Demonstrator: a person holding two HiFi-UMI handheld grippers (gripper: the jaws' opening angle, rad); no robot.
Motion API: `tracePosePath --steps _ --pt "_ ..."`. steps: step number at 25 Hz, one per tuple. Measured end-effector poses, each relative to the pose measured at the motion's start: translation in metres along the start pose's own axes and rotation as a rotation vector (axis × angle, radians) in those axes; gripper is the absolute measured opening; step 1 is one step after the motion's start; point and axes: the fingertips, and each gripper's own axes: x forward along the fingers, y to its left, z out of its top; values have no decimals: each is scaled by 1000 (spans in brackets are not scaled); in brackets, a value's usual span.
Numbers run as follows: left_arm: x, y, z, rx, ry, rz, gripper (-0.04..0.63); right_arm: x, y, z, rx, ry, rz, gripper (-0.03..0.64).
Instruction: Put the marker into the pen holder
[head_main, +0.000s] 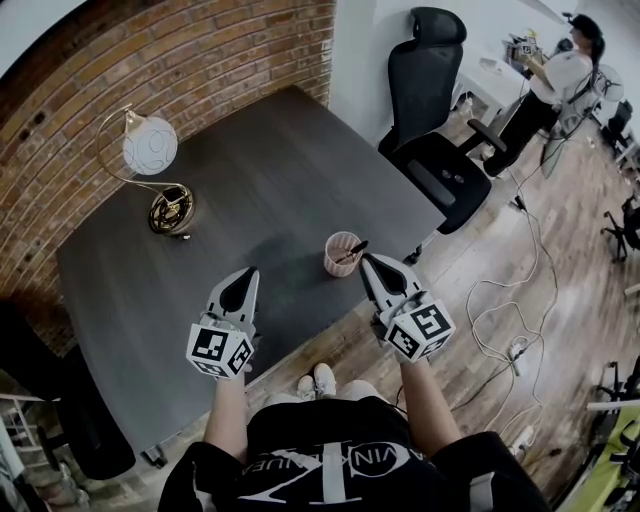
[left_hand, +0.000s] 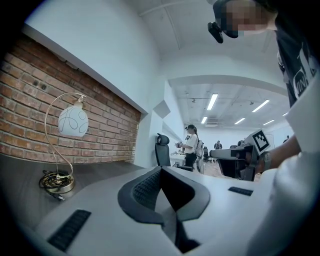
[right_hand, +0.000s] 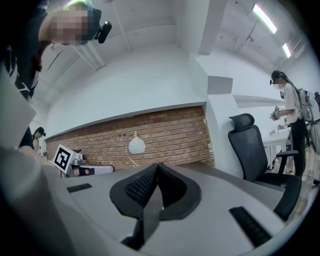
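Leaning in the pen holder, the marker; left tool, right tool closed

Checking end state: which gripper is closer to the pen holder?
The right gripper, its tip just beside the pen holder; the left gripper hangs clearly farther off.

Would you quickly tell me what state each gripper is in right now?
Left gripper: closed, holding nothing.
Right gripper: closed, holding nothing.
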Motion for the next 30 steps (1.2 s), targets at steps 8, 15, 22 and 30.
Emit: tracePosePath --steps 8,15,22,30 --pt "-5 4 10 6 -22 22 14 -7 -3 9 5 -27 -17 25" --pt "-10 6 14 4 -38 41 14 -10 -3 15 0 -45 -22 25" --pt "-13 8 14 -2 -42 46 14 -13 -1 14 -3 -40 -22 25" --pt "-13 8 13 -6 -36 48 14 -14 0 10 8 -33 -23 25"
